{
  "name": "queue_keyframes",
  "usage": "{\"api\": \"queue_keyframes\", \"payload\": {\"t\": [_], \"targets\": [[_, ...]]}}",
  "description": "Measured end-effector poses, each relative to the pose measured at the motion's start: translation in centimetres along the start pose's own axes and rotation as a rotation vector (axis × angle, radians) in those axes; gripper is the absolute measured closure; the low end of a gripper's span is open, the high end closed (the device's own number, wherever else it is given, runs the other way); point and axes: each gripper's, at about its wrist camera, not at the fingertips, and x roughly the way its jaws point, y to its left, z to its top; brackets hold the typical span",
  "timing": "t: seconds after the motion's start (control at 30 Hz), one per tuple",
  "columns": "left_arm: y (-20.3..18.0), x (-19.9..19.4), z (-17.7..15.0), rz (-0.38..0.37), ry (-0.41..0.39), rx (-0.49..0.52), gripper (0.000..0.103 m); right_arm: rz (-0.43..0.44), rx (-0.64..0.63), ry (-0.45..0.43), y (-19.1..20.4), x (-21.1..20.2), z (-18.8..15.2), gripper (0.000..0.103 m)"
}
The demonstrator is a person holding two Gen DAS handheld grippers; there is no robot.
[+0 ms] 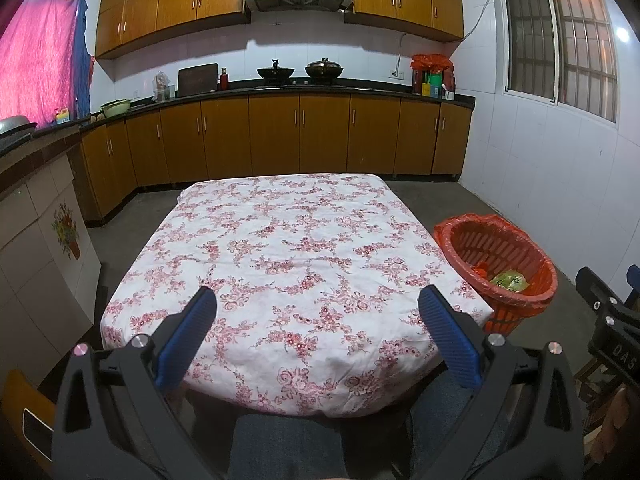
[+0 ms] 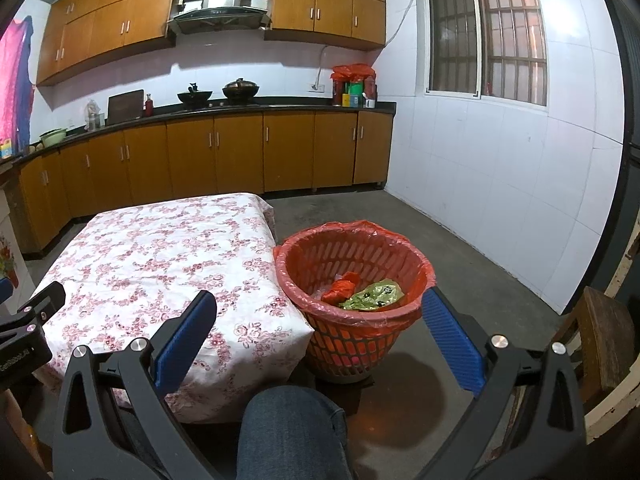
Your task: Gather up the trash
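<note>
left gripper (image 1: 318, 306) jaws wide, empty | right gripper (image 2: 320, 312) same | basket (image 2: 404, 316) base hidden; wrappers (image 2: 372, 294) inside

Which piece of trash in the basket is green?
The crumpled green wrapper, lying at the right inside the red basket. The other piece beside it, on its left, is a red-orange packet.

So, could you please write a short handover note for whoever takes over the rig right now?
Left gripper: open, empty, above the near edge of the floral-cloth table.
Right gripper: open, empty, between table and basket.
Red-lined trash basket stands on the floor at the table's right side; an orange wrapper and a green wrapper lie inside.
Done: both wrappers are binned.
Left: no trash shows on the cloth; check elsewhere before finishing.
</note>
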Motion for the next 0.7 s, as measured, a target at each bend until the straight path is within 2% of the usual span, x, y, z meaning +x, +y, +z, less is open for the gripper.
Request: {"api": "queue_keyframes", "payload": {"t": [0.7], "targets": [[-0.08,-0.03,-0.05,0.000,0.000,-0.002,0.004,-0.001,0.002,0.002,-0.02,0.00,-0.06,0.002]]}}
